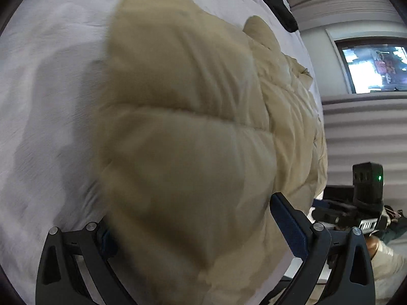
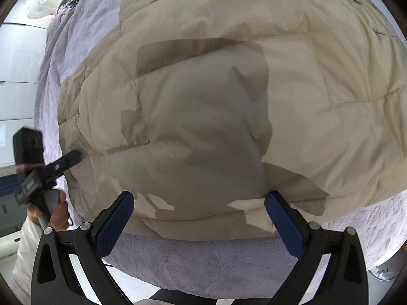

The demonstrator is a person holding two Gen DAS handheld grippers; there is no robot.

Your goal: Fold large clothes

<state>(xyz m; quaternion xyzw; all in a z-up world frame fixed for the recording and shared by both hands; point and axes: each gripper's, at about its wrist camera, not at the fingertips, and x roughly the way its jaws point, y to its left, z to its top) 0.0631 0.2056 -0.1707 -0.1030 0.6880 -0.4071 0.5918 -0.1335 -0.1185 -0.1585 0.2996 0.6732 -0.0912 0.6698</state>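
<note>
**Kim:** One puffy beige jacket (image 2: 203,101) lies spread on the bed (image 2: 203,259), near its front edge. The left gripper (image 1: 193,233) has quilted fabric bulging between its fingers (image 1: 290,226). The near finger is mostly buried, so nobody can tell whether it pinches the jacket or just sits spread around a fold.

**Ravi:** Right side?

**Kim:** The right gripper (image 2: 201,216) is spread wide and holds nothing. It hovers over the jacket's near hem, which looks folded over.

**Ravi:** Risks?

**Kim:** Slick, lofty fill. A shallow bite would likely slip off when the fold is carried over, and the panel would spring back. A one-sided pull would probably drag the whole jacket toward the bed edge, maybe off it. The left view is motion-blurred, so a fast swing could skew the fold line. The dark garment (image 1: 282,5) at the bed's far side could snag a sleeve.
</note>
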